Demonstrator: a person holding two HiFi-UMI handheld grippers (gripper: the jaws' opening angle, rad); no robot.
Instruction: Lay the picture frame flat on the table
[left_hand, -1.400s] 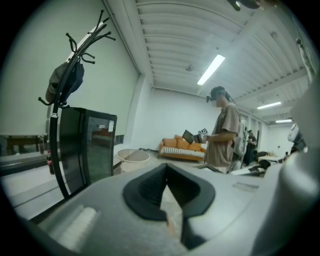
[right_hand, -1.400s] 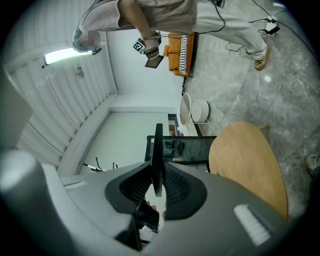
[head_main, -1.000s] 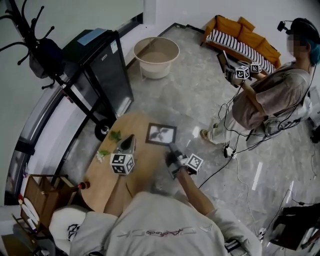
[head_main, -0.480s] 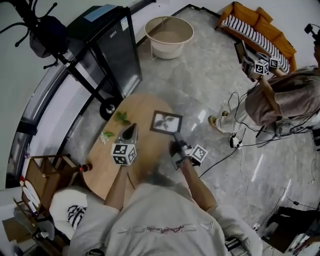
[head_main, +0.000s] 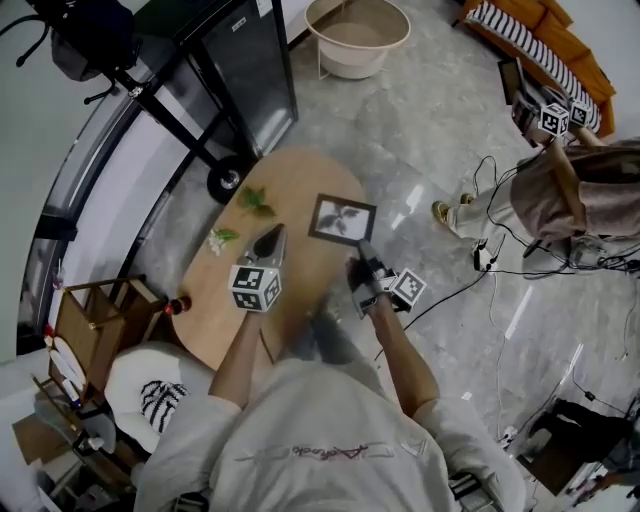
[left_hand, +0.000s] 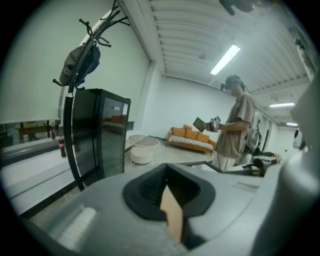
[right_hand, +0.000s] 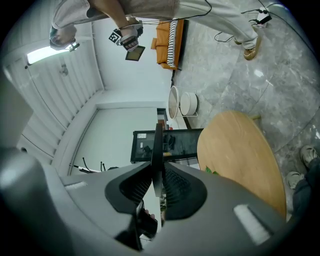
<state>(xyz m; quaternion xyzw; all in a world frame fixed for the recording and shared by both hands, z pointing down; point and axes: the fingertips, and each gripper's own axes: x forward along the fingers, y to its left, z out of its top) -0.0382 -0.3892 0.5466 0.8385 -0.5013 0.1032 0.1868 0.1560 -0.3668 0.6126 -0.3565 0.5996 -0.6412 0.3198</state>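
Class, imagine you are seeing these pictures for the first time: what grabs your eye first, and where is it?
The dark picture frame stands out, gripped by its edge in the right claw at the right side of the oval wooden table. Next comes a second person standing on the marble floor at far right, then the black fridge beyond the table.
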